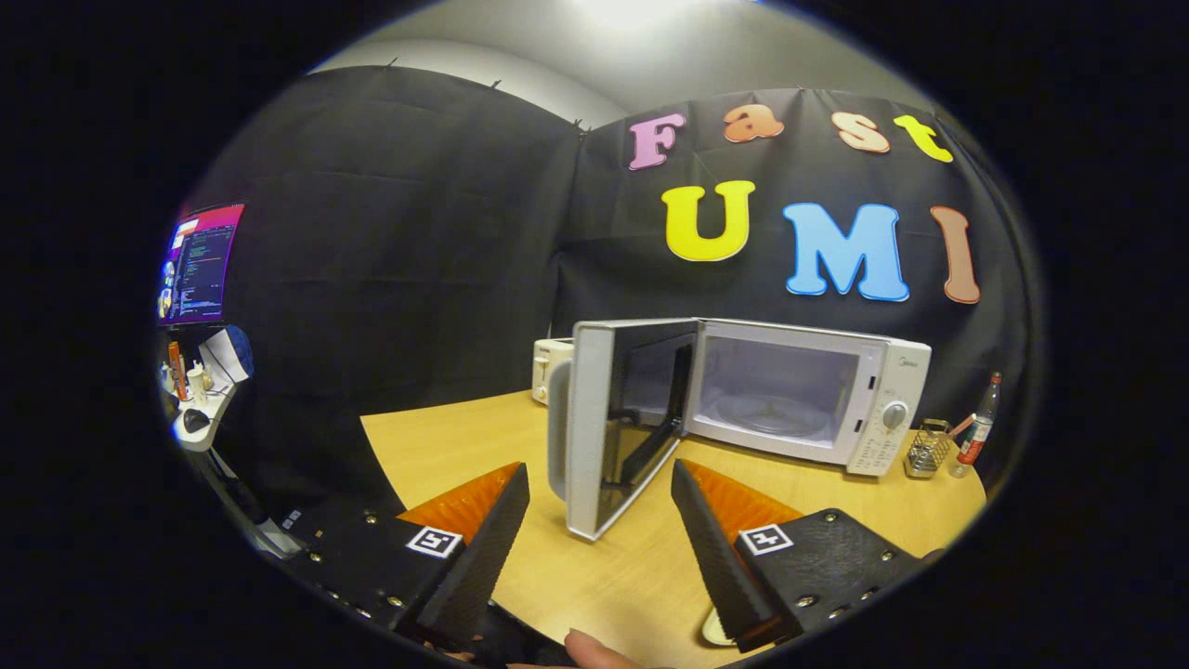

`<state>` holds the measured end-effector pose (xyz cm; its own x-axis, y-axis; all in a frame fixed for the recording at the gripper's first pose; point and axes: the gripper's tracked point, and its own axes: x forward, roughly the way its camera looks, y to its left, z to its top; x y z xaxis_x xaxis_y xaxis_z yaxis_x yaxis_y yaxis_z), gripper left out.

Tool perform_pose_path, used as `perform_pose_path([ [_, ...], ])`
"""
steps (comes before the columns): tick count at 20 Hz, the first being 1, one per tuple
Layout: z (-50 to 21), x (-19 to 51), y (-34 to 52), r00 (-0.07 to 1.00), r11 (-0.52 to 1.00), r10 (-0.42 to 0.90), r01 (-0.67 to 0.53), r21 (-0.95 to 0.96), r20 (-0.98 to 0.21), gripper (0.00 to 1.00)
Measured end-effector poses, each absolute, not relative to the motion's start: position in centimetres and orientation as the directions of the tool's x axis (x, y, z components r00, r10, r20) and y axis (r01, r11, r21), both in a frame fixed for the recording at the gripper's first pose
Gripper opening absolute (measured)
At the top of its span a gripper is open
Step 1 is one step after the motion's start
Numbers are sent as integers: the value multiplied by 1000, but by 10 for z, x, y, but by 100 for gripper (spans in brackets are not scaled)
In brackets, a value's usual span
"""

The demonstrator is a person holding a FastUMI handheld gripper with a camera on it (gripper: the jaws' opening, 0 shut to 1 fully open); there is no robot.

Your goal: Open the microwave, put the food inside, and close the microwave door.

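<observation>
We hold the claw [599, 483] released, its ridged wedge fingers spread wide with nothing between them. Just beyond them the boxy white microwave [799, 395] sits on the smooth wooden bench [446, 446], its door [618, 427] swung fully open, so the bare glass turntable [771, 413] awaits food.

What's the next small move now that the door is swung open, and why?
Probably back the gripper away and go for the food. The microwave door stands wide open just ahead of the parted fingers, which hold nothing, and the cavity with its turntable looks empty. Something pale peeks out under one finger, but I cannot tell what it is.
</observation>
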<state>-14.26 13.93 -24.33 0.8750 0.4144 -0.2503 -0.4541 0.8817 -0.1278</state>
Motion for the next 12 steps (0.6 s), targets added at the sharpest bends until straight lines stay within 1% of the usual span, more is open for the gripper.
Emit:
perform_pose_path([
  [2,-253,-143,106,871,884,402,-450,-128,-284,94],
  [5,-270,-148,61,848,887,408,-456,-72,-339,94],
  [9,-294,-146,3,861,923,320,-378,-77,-394,94],
  [12,-316,-151,-18,835,927,289,-367,-82,-468,95],
])
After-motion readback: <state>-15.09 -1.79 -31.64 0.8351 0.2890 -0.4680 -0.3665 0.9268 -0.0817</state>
